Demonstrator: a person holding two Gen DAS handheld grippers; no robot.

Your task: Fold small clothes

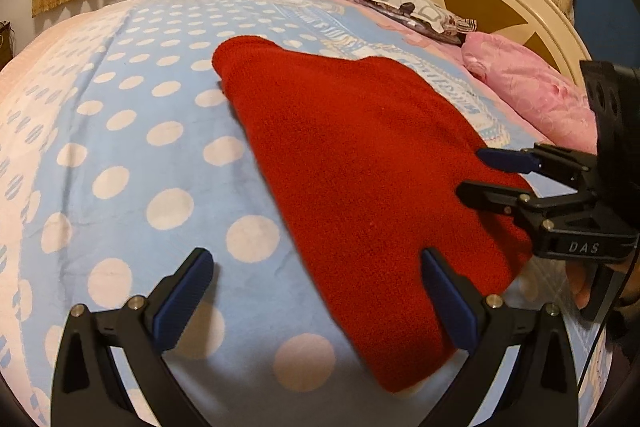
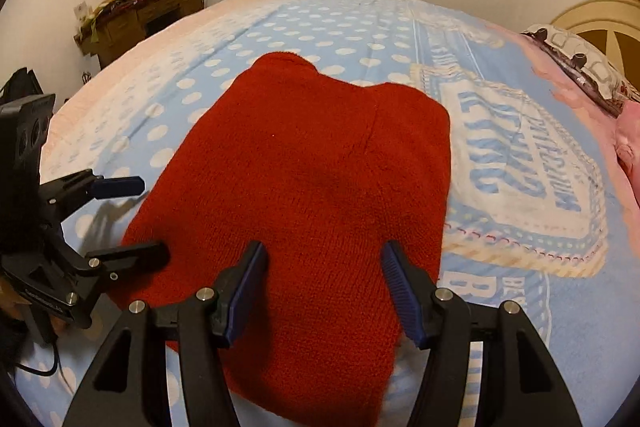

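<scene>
The red knitted garment (image 2: 304,195) lay flat on the bed (image 1: 132,155). Left claw (image 1: 316,301) and right claw (image 2: 324,291) were both released, empty, above its near edge.

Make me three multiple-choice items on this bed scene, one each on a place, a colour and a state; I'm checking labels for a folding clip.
1. Where does the garment lie?
A. on the bedspread
B. on the desk
C. on the pillow

2. What colour is it?
A. blue
B. red
C. white

3. How do both grippers stand?
A. open, empty
B. shut on cloth
C. one shut

Answers:
1 A, the red knit garment lies flat on the dotted bedspread.
2 B, its knit is red throughout.
3 A, left gripper and right gripper show spread jaws, gripping nothing.
</scene>
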